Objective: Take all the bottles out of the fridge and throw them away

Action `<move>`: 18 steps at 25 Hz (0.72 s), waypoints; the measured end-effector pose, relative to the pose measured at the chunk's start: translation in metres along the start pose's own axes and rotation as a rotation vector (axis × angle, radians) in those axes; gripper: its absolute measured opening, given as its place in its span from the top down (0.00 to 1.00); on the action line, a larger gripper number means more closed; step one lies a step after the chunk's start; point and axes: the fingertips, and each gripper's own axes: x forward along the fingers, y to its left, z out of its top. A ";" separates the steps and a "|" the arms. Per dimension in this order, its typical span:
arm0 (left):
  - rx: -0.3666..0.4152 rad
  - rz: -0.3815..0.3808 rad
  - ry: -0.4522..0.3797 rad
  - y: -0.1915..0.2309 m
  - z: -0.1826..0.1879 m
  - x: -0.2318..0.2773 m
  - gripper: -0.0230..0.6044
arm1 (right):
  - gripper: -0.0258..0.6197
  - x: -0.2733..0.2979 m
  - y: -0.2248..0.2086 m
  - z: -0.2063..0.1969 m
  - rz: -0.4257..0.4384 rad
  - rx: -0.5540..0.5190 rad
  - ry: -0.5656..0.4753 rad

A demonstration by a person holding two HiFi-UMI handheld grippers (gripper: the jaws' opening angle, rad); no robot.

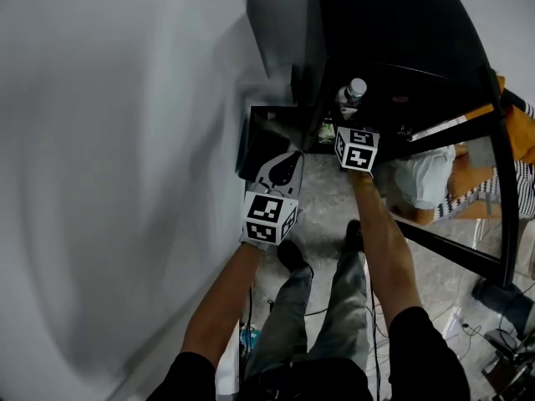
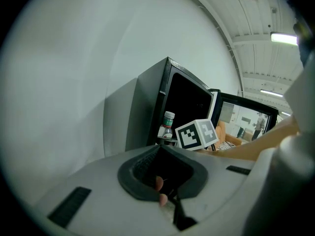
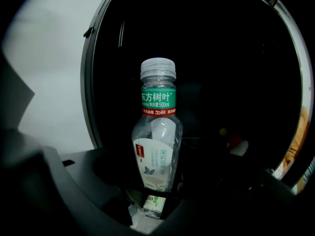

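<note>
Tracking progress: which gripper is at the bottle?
The right gripper: it reaches into the fridge with the bottle between its jaws. The left gripper hangs outside.

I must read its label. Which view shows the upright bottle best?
The right gripper view: the bottle stands upright in the centre, cap and label clear. The head view shows only its top from above; the left gripper view shows it small and far.
</note>
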 end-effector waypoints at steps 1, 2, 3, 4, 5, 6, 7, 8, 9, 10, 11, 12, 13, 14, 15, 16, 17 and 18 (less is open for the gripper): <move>0.000 0.002 -0.001 0.000 0.000 -0.001 0.96 | 0.51 -0.002 -0.001 -0.001 0.002 0.000 0.000; 0.000 0.004 -0.002 0.000 0.000 -0.003 0.96 | 0.51 -0.005 -0.001 -0.001 0.003 -0.001 0.001; 0.000 0.006 -0.004 -0.001 0.001 -0.004 0.97 | 0.51 -0.009 -0.002 -0.001 0.004 -0.002 0.000; -0.001 0.008 -0.006 -0.002 0.002 -0.006 0.96 | 0.51 -0.013 -0.003 -0.001 0.004 -0.002 -0.001; 0.000 0.009 -0.009 -0.003 0.003 -0.007 0.96 | 0.51 -0.018 -0.004 -0.001 0.005 -0.002 -0.003; 0.002 0.009 -0.012 -0.006 0.005 -0.008 0.96 | 0.51 -0.024 -0.005 0.000 0.006 0.000 -0.006; 0.005 0.008 -0.014 -0.008 0.007 -0.010 0.96 | 0.51 -0.030 -0.006 0.000 0.007 0.003 -0.009; 0.008 0.007 -0.016 -0.011 0.009 -0.011 0.96 | 0.51 -0.036 -0.007 0.001 0.009 0.006 -0.011; 0.010 0.005 -0.018 -0.014 0.012 -0.012 0.96 | 0.51 -0.043 -0.008 0.003 0.011 0.009 -0.013; 0.012 0.002 -0.020 -0.017 0.015 -0.013 0.96 | 0.51 -0.051 -0.009 0.004 0.013 0.012 -0.014; 0.013 -0.001 -0.022 -0.021 0.018 -0.014 0.96 | 0.51 -0.059 -0.009 0.006 0.015 0.014 -0.014; 0.016 -0.005 -0.022 -0.025 0.021 -0.015 0.96 | 0.51 -0.068 -0.009 0.008 0.017 0.015 -0.015; 0.021 -0.010 -0.022 -0.030 0.024 -0.017 0.96 | 0.51 -0.078 -0.008 0.011 0.019 0.015 -0.016; 0.028 -0.016 -0.022 -0.036 0.028 -0.019 0.97 | 0.51 -0.088 -0.008 0.014 0.021 0.014 -0.017; 0.035 -0.022 -0.023 -0.041 0.032 -0.021 0.96 | 0.51 -0.099 -0.007 0.017 0.023 0.013 -0.019; 0.043 -0.029 -0.025 -0.047 0.036 -0.023 0.96 | 0.51 -0.110 -0.006 0.021 0.026 0.012 -0.022; 0.050 -0.034 -0.028 -0.052 0.041 -0.025 0.96 | 0.51 -0.121 -0.005 0.026 0.031 0.010 -0.025; 0.056 -0.039 -0.032 -0.057 0.046 -0.028 0.96 | 0.51 -0.131 -0.005 0.032 0.035 0.008 -0.028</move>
